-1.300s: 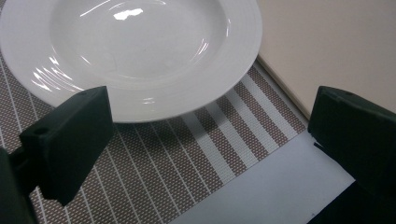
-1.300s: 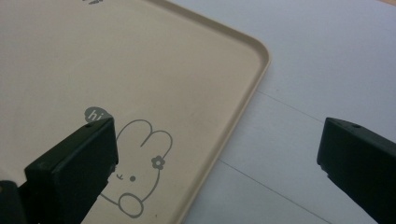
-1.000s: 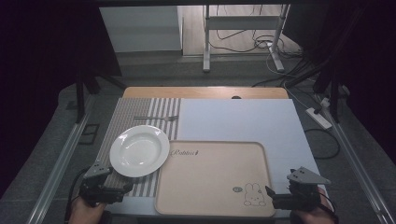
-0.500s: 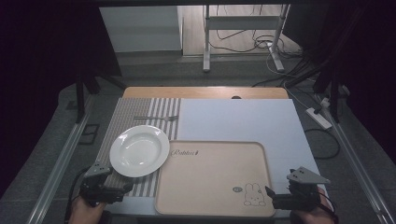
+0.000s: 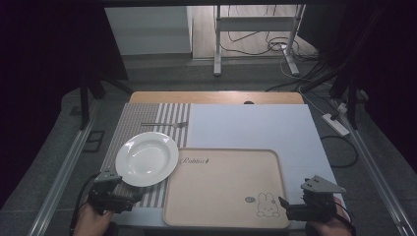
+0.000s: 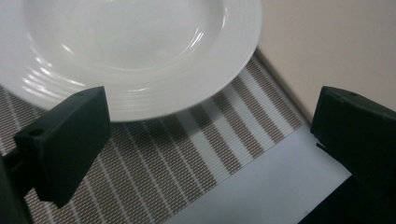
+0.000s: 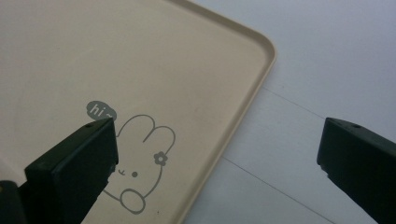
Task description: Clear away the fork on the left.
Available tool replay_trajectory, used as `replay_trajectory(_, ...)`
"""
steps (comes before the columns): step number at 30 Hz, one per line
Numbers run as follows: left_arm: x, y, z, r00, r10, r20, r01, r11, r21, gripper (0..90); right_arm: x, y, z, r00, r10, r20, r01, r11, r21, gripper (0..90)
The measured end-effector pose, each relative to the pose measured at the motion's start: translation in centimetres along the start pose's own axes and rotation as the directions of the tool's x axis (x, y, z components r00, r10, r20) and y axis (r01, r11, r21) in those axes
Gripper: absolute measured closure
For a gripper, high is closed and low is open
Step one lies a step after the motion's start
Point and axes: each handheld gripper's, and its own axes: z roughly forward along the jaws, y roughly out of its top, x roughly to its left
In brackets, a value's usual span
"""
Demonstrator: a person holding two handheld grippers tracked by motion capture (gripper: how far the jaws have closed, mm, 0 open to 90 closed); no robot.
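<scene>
High view: at the near left corner of the table, left gripper (image 5: pixel 129 195) low over the striped placemat (image 5: pixel 147 114), just short of the near rim of the white plate (image 5: pixel 147 158). Plate resting on the placemat, its right edge just beside the beige tray (image 5: pixel 226 189). Beyond the plate, a fork (image 5: pixel 164 124) lying crosswise on the same mat. At the near right corner, right gripper (image 5: pixel 285 206) pointing toward the tray's near right corner, by the printed rabbit (image 5: pixel 264 205). Both resting on a pale sheet (image 5: pixel 251 125) covering the wooden table (image 5: pixel 216 97).

Left gripper view: jaws spread wide, nothing between them but placemat (image 6: pixel 187 158) and the plate's (image 6: pixel 135 46) ribbed rim, touching neither.

Right gripper view: jaws likewise wide apart, straddling from above the tray's (image 7: pixel 140 70) rounded corner and the pale sheet (image 7: pixel 327 56) beside it, gripping nothing. Rabbit (image 7: pixel 140 163) with a small "hi~" bubble close by one jaw.
</scene>
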Motion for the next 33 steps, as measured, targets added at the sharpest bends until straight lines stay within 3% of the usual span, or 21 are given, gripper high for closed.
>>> replay_trajectory(5, 0.0, 0.5, 0.3, 0.9998, 0.01, 0.016, -0.01, 0.9999, 0.003, 0.0, 0.0, 0.0, 0.0, 1.0, 0.001, 0.0, -0.001, 1.0, 0.001, 0.0)
replay_trajectory(14, 0.4, 1.3, 0.6, 0.9999, 0.014, 0.005, -0.014, 0.9999, -0.001, 0.0, 0.1, 0.0, 0.1, 1.0, -0.003, 0.003, 0.003, 1.0, 0.006, 0.0)
replay_trajectory(20, 1.2, 1.6, 1.0, 0.9986, -0.005, 0.053, 0.006, 1.0, -0.007, 0.0, 0.1, 0.0, 0.1, 1.0, -0.005, 0.003, 0.005, 1.0, 0.01, 0.0)
replay_trajectory(28, 1.6, 2.9, 1.9, 0.9993, 0.013, 0.035, -0.013, 0.9999, 0.01, 0.0, 0.1, 0.0, 0.1, 1.0, -0.009, 0.003, 0.009, 1.0, 0.009, 0.0)
replay_trajectory(33, 2.2, 3.7, 2.7, 0.9977, -0.015, 0.066, 0.013, 0.9994, 0.033, 0.0, 0.1, 0.0, 0.1, 0.9999, -0.009, 0.005, 0.009, 1.0, 0.009, 0.0)
